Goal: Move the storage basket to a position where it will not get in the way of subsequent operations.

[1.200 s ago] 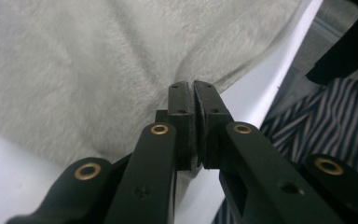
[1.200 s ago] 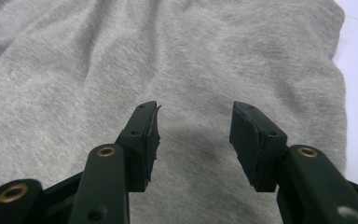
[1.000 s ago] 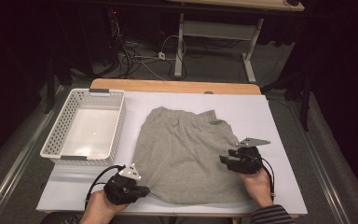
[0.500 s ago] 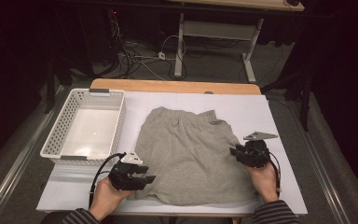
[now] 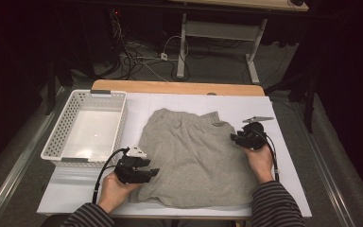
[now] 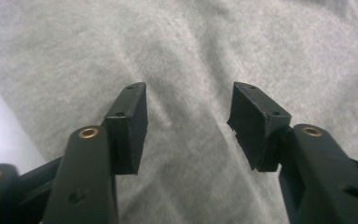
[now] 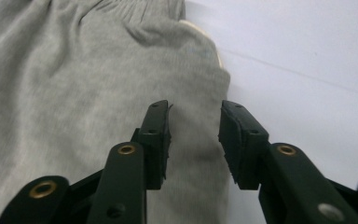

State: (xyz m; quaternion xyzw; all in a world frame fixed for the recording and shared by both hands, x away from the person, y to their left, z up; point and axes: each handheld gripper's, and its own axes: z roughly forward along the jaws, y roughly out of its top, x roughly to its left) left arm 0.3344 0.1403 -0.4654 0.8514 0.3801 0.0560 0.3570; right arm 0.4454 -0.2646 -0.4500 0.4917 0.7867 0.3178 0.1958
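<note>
While the grey shorts [image 5: 194,158] are lying flat on the white table [image 5: 288,189] beside the basket [image 5: 56,142], both grippers are hovering apart-jawed, the left gripper [image 6: 186,116] having just widened; the right gripper [image 7: 193,135] is straddling the side hem and should be dropping lower, pinching only the edge layers.

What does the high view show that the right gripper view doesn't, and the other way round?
High view: the white basket left of the grey shorts, the left gripper over their near left edge, and both hands. Right gripper view: the right gripper close up, fingers apart over the shorts' right edge, and a pale label by the gathered waistband. Both: the shorts flat on the white table cover.
</note>
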